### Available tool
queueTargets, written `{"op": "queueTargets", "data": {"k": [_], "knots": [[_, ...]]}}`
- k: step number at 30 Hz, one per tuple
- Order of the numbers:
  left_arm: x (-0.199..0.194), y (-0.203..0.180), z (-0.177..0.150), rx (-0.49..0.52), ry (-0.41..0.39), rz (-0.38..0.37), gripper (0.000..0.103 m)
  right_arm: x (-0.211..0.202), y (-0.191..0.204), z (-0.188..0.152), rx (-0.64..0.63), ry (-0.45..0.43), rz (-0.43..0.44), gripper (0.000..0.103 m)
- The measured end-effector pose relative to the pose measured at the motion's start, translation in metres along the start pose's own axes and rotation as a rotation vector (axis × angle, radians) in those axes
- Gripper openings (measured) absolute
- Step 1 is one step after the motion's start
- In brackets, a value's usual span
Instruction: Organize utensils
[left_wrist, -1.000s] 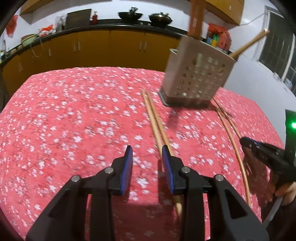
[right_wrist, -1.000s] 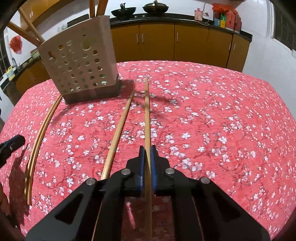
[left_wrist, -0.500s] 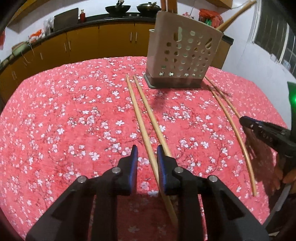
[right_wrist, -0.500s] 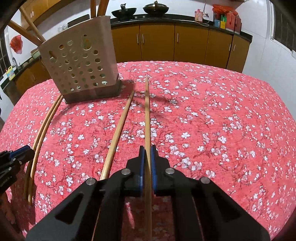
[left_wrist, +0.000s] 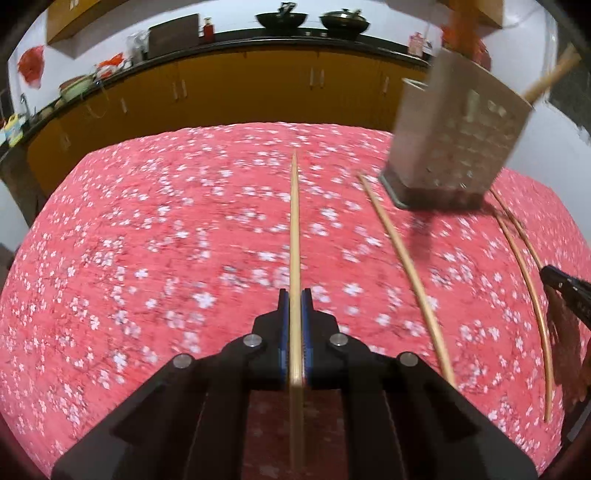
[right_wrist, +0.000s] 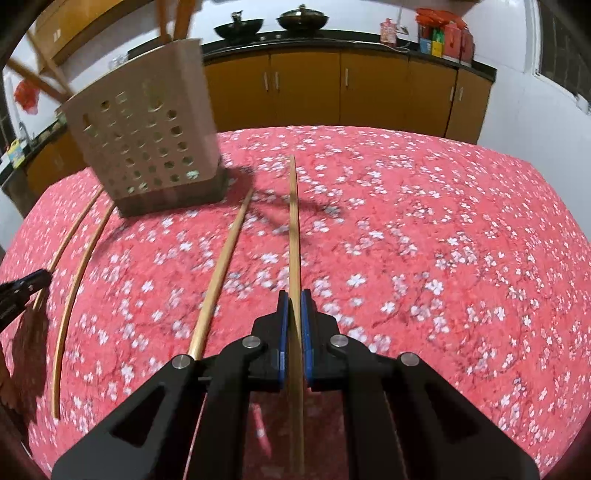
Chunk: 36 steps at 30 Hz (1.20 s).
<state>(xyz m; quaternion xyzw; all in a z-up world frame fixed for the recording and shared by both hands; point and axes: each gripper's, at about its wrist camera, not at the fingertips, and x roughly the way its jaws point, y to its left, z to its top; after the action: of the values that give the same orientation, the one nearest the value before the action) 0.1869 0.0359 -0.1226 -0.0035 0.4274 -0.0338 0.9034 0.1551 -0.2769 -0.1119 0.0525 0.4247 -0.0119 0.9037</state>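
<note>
Left gripper (left_wrist: 294, 297) pitched steeply down toward the table, blue pads clamped on a long, thin bamboo chopstick (left_wrist: 294, 229) running straight away from the jaws toward the far edge. Right gripper (right_wrist: 294, 297) at the same steep downward pitch, jaws closed on a second bamboo chopstick (right_wrist: 293, 221), likewise pointing far. Black, angular finger bodies with round metal fasteners on both tools. Table covered by a red cloth (left_wrist: 147, 240) printed with small white blossoms, slightly textured. Loose chopstick (right_wrist: 225, 266) lying flat just left of the right gripper's stick, near end beside that gripper's body. Two further slender sticks (right_wrist: 72, 280) lying side by side farther left, bowed in the fisheye view. Perforated utensil holder (right_wrist: 147, 147), beige, box-shaped, round holes in rows, on a darker base, standing at the far side of the table between the stick groups; several wooden handles protruding from its top, blurred. Dark tip of the other gripper visible at each frame's edge.
</note>
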Motion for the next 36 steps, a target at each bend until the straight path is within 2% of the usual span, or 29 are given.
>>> {"op": "queueTargets", "data": {"k": [14, 36], "knots": [[-0.002, 0.014, -0.003, -0.062, -0.003, -0.064, 0.010, 0.006, -0.003, 0.007, 0.018, 0.002, 0.007, 0.008], [-0.005, 0.014, -0.004, -0.069, -0.004, -0.069, 0.010, 0.004, -0.004, 0.003, 0.029, 0.001, 0.018, 0.009]]}}
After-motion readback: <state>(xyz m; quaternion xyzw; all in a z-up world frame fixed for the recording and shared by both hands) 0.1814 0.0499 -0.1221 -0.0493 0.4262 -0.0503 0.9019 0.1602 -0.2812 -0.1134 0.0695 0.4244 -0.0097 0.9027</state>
